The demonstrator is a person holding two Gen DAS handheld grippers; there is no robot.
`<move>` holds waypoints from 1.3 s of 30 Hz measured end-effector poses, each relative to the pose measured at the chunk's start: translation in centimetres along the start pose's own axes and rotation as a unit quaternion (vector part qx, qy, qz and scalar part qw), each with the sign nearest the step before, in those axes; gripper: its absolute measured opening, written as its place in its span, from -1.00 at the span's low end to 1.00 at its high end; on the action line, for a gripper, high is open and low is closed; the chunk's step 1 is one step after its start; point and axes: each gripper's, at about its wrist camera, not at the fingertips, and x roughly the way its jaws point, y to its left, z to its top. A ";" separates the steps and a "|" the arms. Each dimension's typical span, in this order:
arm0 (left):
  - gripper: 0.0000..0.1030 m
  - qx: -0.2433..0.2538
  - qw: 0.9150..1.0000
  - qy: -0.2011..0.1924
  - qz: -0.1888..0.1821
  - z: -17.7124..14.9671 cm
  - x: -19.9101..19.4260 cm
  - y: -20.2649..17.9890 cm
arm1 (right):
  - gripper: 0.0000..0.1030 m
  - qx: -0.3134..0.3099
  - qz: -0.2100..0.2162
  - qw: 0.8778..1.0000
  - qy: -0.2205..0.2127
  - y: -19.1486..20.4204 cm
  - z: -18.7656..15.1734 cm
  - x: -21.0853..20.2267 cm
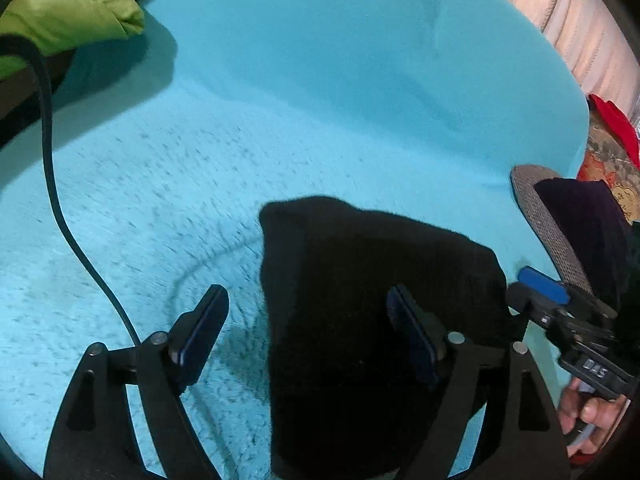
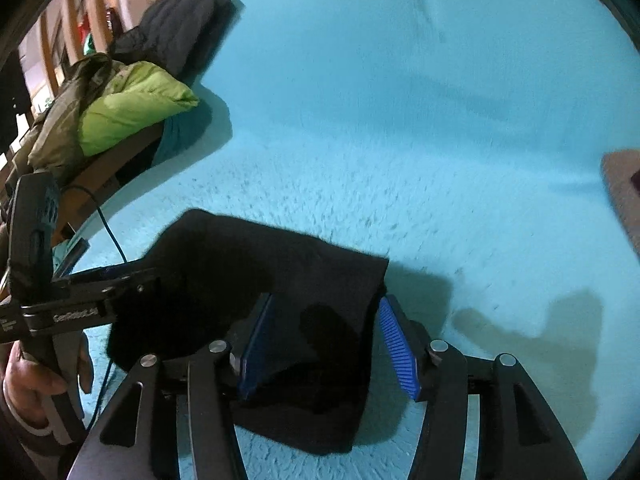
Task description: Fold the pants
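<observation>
Turquoise fleecy blanket surface point(image 2: 420, 160), folded black pants point(image 2: 280, 280) lying on its near part, green puffy jacket point(image 2: 132, 108) and dark jacket point(image 2: 180, 24) at its far-left edge

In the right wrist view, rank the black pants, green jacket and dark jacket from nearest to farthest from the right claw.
From the right claw:
1. Black pants, between its fingers.
2. Green jacket, upper left, at the blue surface's edge.
3. Dark jacket, behind it, farther up.
</observation>
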 end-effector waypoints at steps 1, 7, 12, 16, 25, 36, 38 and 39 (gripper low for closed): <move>0.60 0.002 1.000 -0.002 0.004 -0.1 -0.3 -0.1 | 0.07 -0.001 0.004 1.000 0.000 0.1 0.1 -0.4; 0.60 0.038 0.998 -0.012 0.040 -1.2 -0.7 -1.5 | 0.07 -0.020 0.008 1.000 0.010 1.8 -0.2 -0.6; 0.62 0.041 0.997 -0.018 0.058 -2.4 0.6 -1.1 | 0.07 -0.023 -0.007 0.999 0.033 2.4 -1.6 1.2; 0.62 0.045 0.996 -0.024 0.067 -2.1 0.4 -1.5 | 0.08 -0.036 -0.024 0.998 0.042 2.3 -2.6 2.1; 0.62 0.094 0.986 -0.045 0.131 -2.7 -1.2 -4.2 | 0.13 -0.004 -0.010 1.000 0.015 2.0 -2.2 -0.5; 0.68 0.075 0.983 -0.088 0.145 -2.9 -5.2 -3.9 | 0.22 0.017 -0.009 1.000 -0.001 1.3 -2.3 -3.2; 0.68 0.070 0.983 -0.094 0.144 -3.1 -5.9 -3.7 | 0.22 0.018 -0.009 1.000 -0.002 1.3 -2.4 -3.5; 0.69 0.069 0.983 -0.097 0.143 -3.2 -6.1 -3.5 | 0.22 0.019 -0.008 1.000 -0.003 1.4 -2.4 -3.6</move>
